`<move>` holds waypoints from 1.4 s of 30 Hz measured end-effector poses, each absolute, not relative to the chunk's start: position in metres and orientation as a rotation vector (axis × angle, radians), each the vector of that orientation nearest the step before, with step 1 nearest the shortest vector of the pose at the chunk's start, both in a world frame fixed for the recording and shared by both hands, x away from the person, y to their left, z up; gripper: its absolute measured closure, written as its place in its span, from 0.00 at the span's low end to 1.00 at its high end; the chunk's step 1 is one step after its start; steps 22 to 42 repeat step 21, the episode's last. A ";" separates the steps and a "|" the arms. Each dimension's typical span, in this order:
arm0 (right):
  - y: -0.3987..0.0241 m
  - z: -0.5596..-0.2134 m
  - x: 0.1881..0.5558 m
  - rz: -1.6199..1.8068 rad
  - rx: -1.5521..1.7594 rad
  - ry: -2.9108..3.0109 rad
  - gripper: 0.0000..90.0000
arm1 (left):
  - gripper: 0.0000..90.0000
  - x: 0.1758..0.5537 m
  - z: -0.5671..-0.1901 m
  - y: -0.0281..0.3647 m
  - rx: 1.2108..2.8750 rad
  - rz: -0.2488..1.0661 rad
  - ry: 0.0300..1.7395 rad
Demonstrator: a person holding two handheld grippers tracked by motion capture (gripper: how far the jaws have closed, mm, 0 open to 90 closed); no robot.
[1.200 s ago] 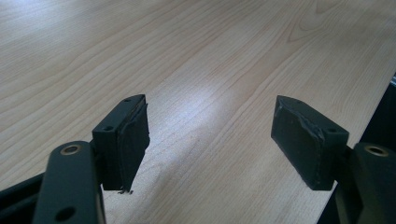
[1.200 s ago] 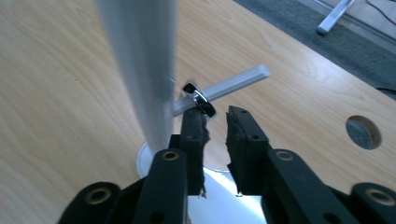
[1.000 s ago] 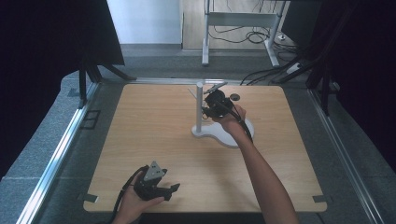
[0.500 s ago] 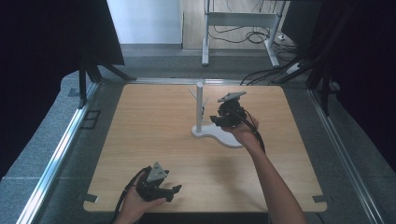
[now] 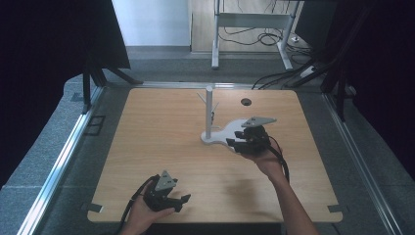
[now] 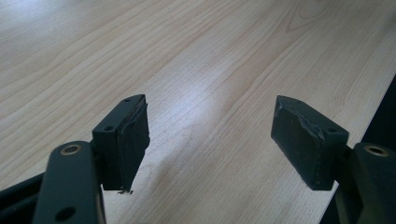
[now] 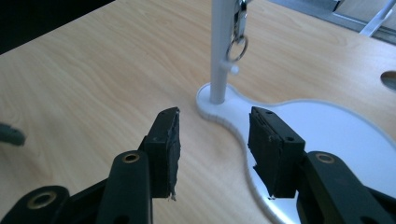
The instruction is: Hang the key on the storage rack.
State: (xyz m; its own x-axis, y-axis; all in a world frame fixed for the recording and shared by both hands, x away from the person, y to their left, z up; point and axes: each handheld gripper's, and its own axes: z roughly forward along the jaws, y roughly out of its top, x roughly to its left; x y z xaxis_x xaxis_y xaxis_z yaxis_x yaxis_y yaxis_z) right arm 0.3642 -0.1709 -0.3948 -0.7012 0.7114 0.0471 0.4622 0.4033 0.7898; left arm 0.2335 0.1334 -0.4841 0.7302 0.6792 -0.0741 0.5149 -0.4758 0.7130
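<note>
A white stand (image 5: 209, 110) with an upright pole rises from a flat white base (image 5: 234, 128) at the middle of the wooden table. A metal ring on a clip (image 7: 237, 48) hangs from a peg on the pole (image 7: 220, 56). My right gripper (image 5: 234, 143) hovers low at the near edge of the base (image 7: 327, 126), a little right of the pole. Its jaws have just been opening and stand open (image 7: 215, 119) with nothing between them. My left gripper (image 5: 185, 199) rests near the front left of the table, open (image 6: 210, 112), with bare wood between its pads.
A round cable hole (image 5: 245, 102) lies in the table behind the stand. The table's front edge (image 5: 210, 221) runs just under my left hand. Metal rails flank the table, and a grey frame (image 5: 254, 19) with floor cables stands beyond it.
My right gripper has drawn back from the upper pole, toward the right and down to the base's near edge, with its jaws wider apart. The left gripper has stayed put.
</note>
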 end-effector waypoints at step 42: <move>-0.208 -0.450 0.315 1.208 1.106 2.350 0.56 | 0.31 0.235 -0.488 0.132 2.199 0.281 0.904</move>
